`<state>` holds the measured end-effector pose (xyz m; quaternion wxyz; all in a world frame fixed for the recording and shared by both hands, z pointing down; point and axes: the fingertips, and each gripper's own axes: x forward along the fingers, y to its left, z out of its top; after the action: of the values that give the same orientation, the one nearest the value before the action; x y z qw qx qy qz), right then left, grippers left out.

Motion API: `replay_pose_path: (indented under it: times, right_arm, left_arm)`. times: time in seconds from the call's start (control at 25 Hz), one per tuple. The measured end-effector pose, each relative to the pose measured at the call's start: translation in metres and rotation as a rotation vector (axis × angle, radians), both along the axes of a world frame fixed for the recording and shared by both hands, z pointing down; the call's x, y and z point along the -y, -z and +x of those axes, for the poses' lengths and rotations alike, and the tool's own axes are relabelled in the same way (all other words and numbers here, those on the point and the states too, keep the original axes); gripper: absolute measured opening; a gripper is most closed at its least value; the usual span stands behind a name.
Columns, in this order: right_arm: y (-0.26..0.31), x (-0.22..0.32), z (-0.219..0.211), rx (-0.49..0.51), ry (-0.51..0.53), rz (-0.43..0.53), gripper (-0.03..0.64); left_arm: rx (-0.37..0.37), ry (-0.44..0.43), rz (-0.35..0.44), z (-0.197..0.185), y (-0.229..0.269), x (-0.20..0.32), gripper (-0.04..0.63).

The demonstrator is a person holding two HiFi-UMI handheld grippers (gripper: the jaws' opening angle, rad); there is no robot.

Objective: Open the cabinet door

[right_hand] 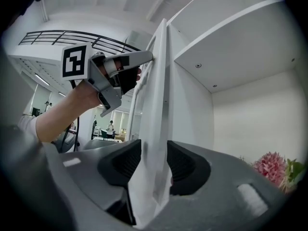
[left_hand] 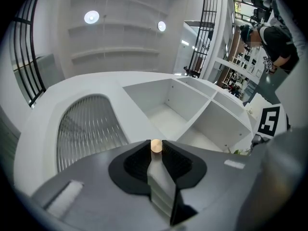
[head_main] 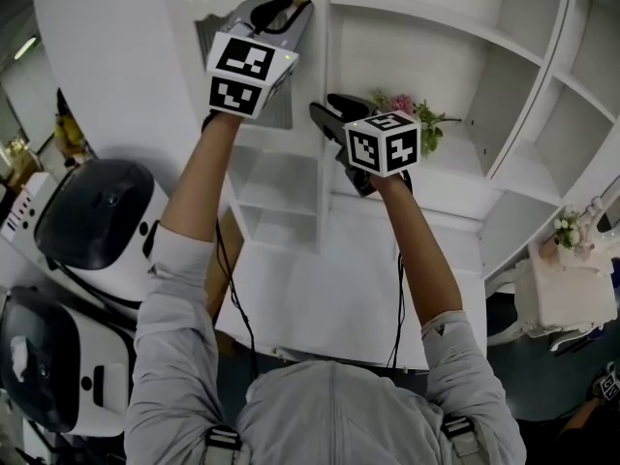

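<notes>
Right gripper [right_hand: 154, 150] jaws wide, straddling cabinet door [right_hand: 161, 81] edge, not clamping. Left gripper [left_hand: 155, 149] pinched on door higher up, at brass knob [left_hand: 156, 146]. Door stands out from cabinet. Likely stiff, light panel; knob best hold.

door edge [right_hand: 161, 81] blocks middle; shelf bays [head_main: 417, 51] open; flowers [head_main: 405, 107] low right.

Satin white paint, smooth, on the cabinet door [right_hand: 156, 129] edge between the right gripper [right_hand: 154, 165] jaws. Ribbed, translucent, glassy panel [left_hand: 86, 129] up-left of the left gripper [left_hand: 155, 154]. Dull brass-coloured metal knob [left_hand: 156, 146] pinched in its ribbed matt black pads [left_hand: 139, 162]; matt grey plastic shell [left_hand: 96, 196] around them.
</notes>
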<state>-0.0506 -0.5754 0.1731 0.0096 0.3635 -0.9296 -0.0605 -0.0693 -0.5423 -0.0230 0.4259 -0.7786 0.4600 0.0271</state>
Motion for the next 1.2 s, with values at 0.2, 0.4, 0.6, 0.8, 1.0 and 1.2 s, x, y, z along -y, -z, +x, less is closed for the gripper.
replay_pose_path:
  times: [0.2,0.4,0.6,0.8,1.0,1.2]
  right_arm:
    - [0.000,-0.005,-0.009,0.020,-0.006,0.006,0.132]
    - [-0.001,-0.010,-0.011,0.040,-0.003,-0.021,0.103]
    - [0.003,-0.026,-0.013,0.041,0.018,-0.035,0.091]
    - [0.000,-0.043,-0.019,0.031,0.045,-0.040,0.083]
    - [-0.004,-0.059,-0.027,0.079,0.030,-0.050,0.077]
    - [-0.003,-0.075,-0.038,0.059,-0.006,-0.048,0.074]
  left_arm:
    - [0.017,-0.046,-0.002,-0.001,0.001,-0.008,0.091]
    - [-0.009,-0.075,-0.026,-0.003,0.001,-0.011,0.091]
    - [-0.015,-0.060,-0.013,-0.007,0.004,-0.029,0.091]
    - [-0.013,-0.041,-0.017,-0.014,0.002,-0.043,0.091]
    - [-0.023,-0.087,-0.029,-0.024,-0.003,-0.055,0.091]
    - [-0.010,-0.117,-0.023,-0.036,-0.003,-0.070,0.091]
